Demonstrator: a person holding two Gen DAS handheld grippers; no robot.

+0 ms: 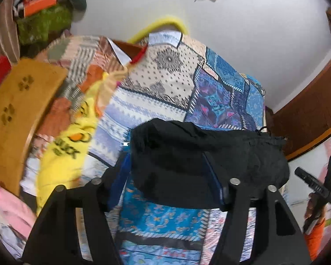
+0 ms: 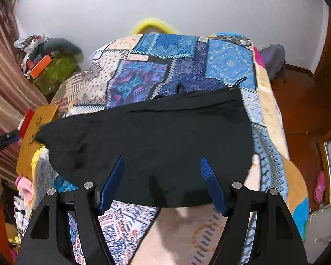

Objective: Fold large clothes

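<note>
A black garment (image 1: 176,145) lies in a flattened, folded heap on the patchwork bedcover (image 1: 165,77). My left gripper (image 1: 165,154) hangs over its near edge, open, with the blue fingers (image 1: 121,176) spread wide and pressing on nothing. In the right wrist view the same black garment (image 2: 165,128) stretches across the bedcover (image 2: 187,66). My right gripper (image 2: 162,159) is open above its near side, its pads clear of the cloth. Each view catches the other gripper at its edge, held in a hand: the right gripper (image 1: 320,183) and the left gripper (image 2: 2,139).
A yellow printed garment (image 1: 61,154) and a pink cloth (image 1: 11,207) lie at the bed's left side beside an ochre paw-print mat (image 1: 17,110). A green box (image 2: 55,70) with clutter stands by the curtain. Wooden floor and a pink shoe (image 2: 320,187) are to the right.
</note>
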